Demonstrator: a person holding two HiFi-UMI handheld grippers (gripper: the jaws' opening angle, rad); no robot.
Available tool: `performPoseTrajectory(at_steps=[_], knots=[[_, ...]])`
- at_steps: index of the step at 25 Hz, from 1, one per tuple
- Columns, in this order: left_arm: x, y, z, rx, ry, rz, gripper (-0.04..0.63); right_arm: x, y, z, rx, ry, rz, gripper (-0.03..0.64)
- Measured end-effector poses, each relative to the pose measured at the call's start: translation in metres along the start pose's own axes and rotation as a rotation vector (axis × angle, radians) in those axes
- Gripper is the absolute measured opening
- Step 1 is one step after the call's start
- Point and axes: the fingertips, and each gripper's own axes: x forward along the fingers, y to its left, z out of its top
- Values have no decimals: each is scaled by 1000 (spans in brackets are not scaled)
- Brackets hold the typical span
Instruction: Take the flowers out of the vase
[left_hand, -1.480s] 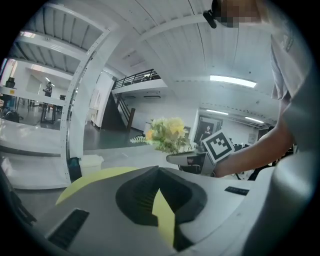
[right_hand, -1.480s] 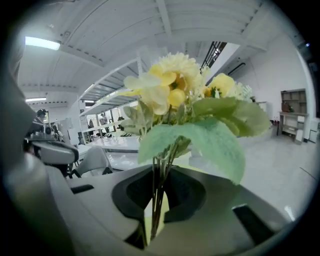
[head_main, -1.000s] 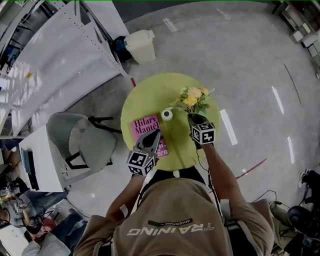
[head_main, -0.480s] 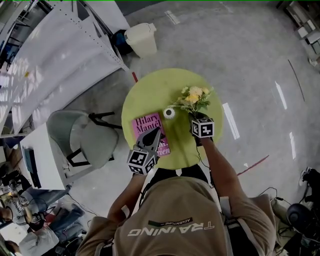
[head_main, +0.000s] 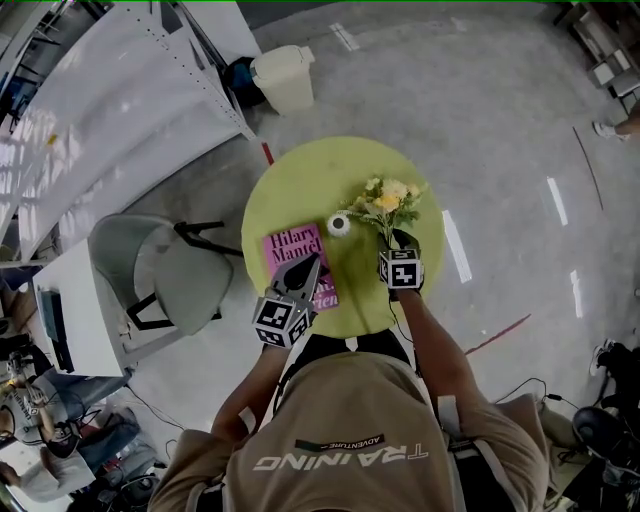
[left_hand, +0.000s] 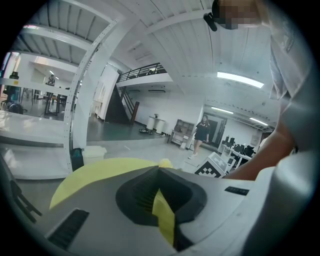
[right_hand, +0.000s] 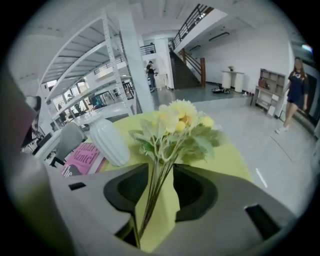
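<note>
Flowers (head_main: 388, 200) out of vase (head_main: 338, 225), laid on table (head_main: 310, 180) just right of it. Right gripper (head_main: 400, 240) beside vase, opening wide around loose stems, likely releasing bouquet. Left gripper (head_main: 312, 262) closed, empty, parked left of vase over book (head_main: 285, 250), seemingly spare.

Big open industrial hall, prob. a robotics lab or workshop, not a home. Polished grey concrete floor (head_main: 500, 120) w/ painted line marks. Tall white perforated-steel racking (right_hand: 117, 55). Dark staircase (right_hand: 188, 64) up to a railed mezzanine balcony (left_hand: 142, 72). Long ceiling strip lights (left_hand: 240, 80). Cluttered white desks w/ gear (left_hand: 239, 150) at the back, tangled black cables (head_main: 130, 478) on the floor; exact equipment too small to tell.
</note>
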Motion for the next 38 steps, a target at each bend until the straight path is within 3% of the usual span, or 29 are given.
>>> performPoseTrajectory(at_steps=[3, 5, 7, 8, 12, 15, 18, 21, 26, 31, 38], knots=[[-4, -1, 1, 1, -6, -5, 6, -16, 0, 6, -32, -62, -39, 148], [-6, -3, 2, 2, -11, -9, 6, -24, 5, 12, -38, -96, -16, 107], [-7, -5, 3, 2, -15, -12, 6, -32, 13, 17, -43, -127, 23, 8], [-8, -6, 3, 3, -17, -13, 6, -37, 18, 20, -41, -145, 49, 6], [-13, -7, 5, 7, -30, -15, 6, -66, 42, 43, -1, -245, 193, 5], [-17, -6, 9, 14, -44, -12, 6, -104, 73, 71, 15, -366, 391, 3], [-22, -4, 16, 17, -60, -4, 6, -139, 104, 95, -40, -452, 521, 3], [-27, -4, 24, 25, -81, 2, 6, -165, 121, 115, -106, -502, 539, 3], [-38, -10, 53, 67, -146, 5, 6, -205, 150, 146, -123, -589, 620, 3], [-50, -24, 91, 120, -218, 4, 6, -227, 165, 161, -219, -615, 584, 3], [-62, -34, 128, 176, -284, 18, 6, -248, 169, 174, -261, -649, 562, 3]])
